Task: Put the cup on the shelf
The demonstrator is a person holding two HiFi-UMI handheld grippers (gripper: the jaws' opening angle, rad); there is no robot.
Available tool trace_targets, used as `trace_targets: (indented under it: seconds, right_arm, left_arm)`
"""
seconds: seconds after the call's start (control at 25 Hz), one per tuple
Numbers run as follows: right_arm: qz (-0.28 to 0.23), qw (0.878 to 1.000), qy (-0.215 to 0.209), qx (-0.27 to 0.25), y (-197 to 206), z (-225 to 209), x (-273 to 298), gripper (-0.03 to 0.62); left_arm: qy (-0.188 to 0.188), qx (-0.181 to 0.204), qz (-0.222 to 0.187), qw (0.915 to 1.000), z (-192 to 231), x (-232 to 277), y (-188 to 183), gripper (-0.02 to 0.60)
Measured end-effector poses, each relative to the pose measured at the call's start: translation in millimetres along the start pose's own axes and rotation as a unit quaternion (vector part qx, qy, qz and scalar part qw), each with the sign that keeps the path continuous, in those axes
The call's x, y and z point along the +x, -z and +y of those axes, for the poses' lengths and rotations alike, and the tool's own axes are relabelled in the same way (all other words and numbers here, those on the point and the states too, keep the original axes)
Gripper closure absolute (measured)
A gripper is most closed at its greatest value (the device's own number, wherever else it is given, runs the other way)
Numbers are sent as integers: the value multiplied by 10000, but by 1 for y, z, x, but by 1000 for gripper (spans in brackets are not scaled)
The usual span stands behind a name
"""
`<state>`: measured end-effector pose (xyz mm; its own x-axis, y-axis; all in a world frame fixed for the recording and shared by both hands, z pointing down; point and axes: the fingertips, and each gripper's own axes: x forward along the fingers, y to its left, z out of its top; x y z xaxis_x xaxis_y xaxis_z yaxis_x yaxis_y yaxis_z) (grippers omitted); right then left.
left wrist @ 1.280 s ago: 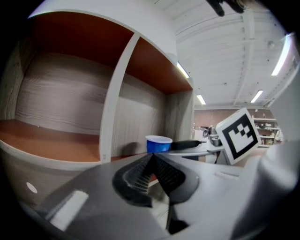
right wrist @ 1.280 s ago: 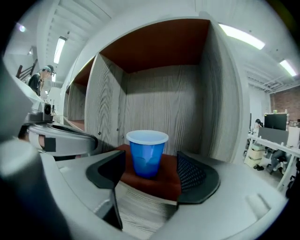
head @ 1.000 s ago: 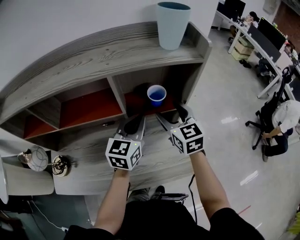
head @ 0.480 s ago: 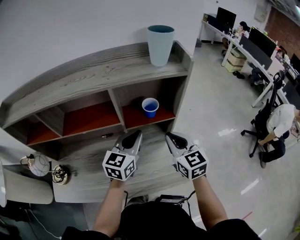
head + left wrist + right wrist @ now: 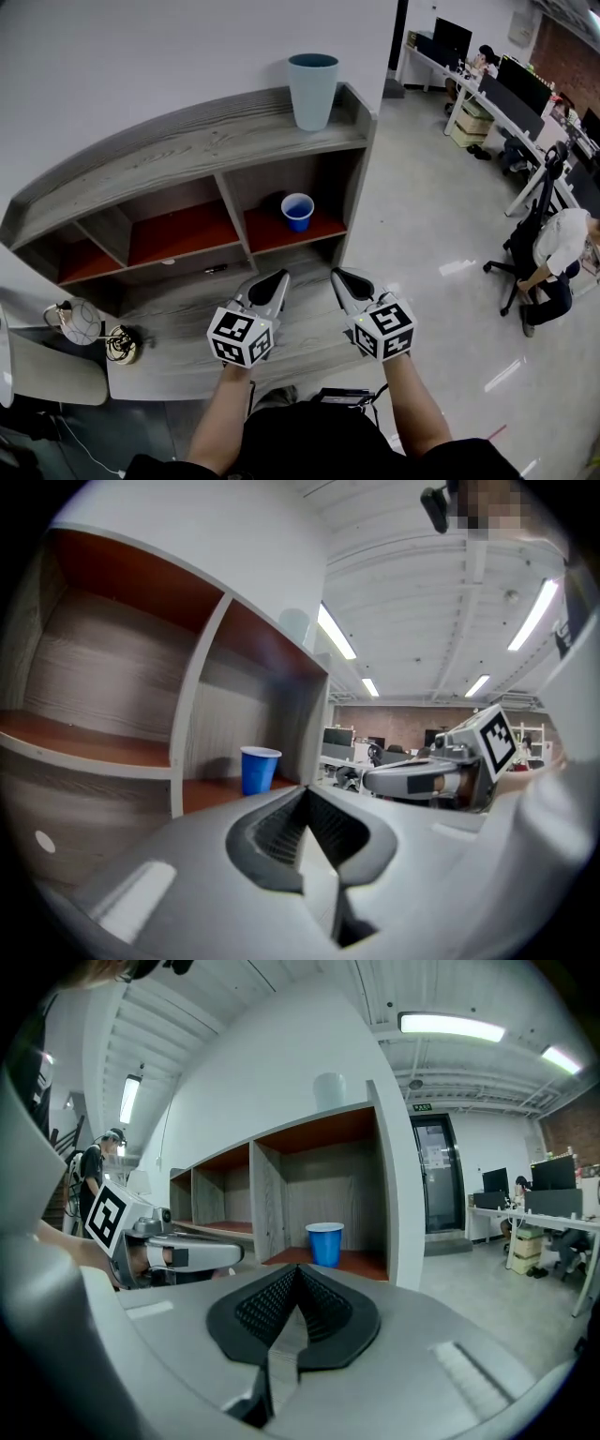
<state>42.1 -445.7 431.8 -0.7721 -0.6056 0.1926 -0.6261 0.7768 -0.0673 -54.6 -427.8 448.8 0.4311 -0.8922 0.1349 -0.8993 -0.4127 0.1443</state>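
**Two closed grippers held before a shelf with a blue cup inside**

Nearest the camera, a person's forearms held a gripper in each hand, level and side by side over a grey wood-grain ledge (image 5: 178,323). The left gripper (image 5: 277,277) had its jaws pressed together with nothing between them. The right gripper (image 5: 339,276) had just been closing, and its jaws met on nothing.

At the ledge's left end sat a small round ornament (image 5: 79,320). Beyond the ledge stood a grey wooden shelf unit (image 5: 187,141) with three open compartments floored in reddish brown. The blue cup (image 5: 297,210) stood upright in the right-hand compartment, well apart from both grippers. On the unit's top board, towards its right end, stood a tall pale blue-grey container (image 5: 312,89) against a white wall.

To the right stretched a glossy grey floor (image 5: 422,216). Farther off were desks with dark monitors (image 5: 511,80), and a person sat in an office chair (image 5: 553,253).
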Motion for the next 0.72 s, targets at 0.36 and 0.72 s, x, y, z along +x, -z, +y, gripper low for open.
trace_targets:
  seconds: [0.36,0.72]
  right_arm:
    - [99,9998,-122,142,18,11,-29,582]
    - [94,9998,7,155,25,27,-53,582]
  left_arm:
    - [86,98,159,9998,-36,-24,21,581]
    - [181,148,173,9996,-45,-42,26,581]
